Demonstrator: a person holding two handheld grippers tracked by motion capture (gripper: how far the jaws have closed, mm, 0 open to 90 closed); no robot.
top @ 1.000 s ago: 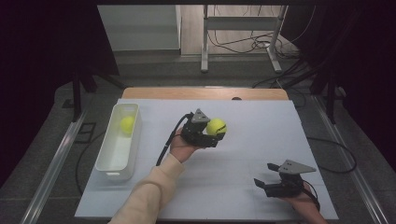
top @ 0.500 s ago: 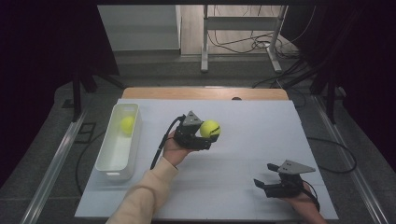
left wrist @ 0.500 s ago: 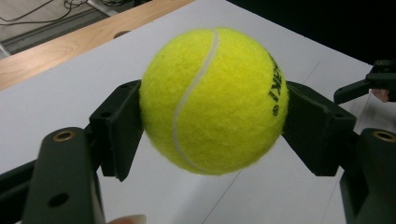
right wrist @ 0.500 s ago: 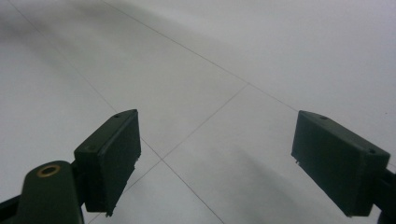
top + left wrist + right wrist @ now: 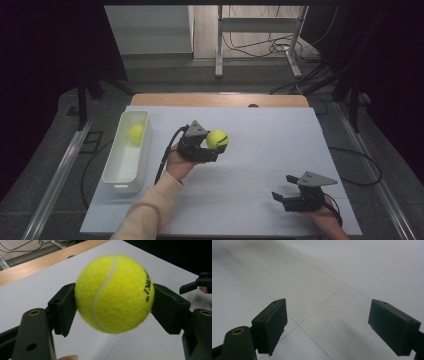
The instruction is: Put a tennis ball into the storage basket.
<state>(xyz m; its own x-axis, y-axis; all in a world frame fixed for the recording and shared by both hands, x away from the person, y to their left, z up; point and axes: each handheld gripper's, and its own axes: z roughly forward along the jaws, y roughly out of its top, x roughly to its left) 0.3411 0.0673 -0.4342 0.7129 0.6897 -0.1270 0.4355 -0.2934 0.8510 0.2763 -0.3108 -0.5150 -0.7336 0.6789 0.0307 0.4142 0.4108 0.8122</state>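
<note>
Fingers of the left gripper [image 5: 214, 148] clamp a yellow tennis ball [image 5: 114, 293] from both sides, the pads [image 5: 64, 307] pressed into its felt; the ball sits between them, lifted clear of the white desk [image 5: 260, 130]. Beyond the fingers' left, a white bin [image 5: 125, 165] holds a second ball [image 5: 136, 133], probably resting on its floor. Well apart, near the desk's front edge, the right gripper [image 5: 283, 196] has its fingers [image 5: 272, 322] spread wide, with bare desk between them.
</note>
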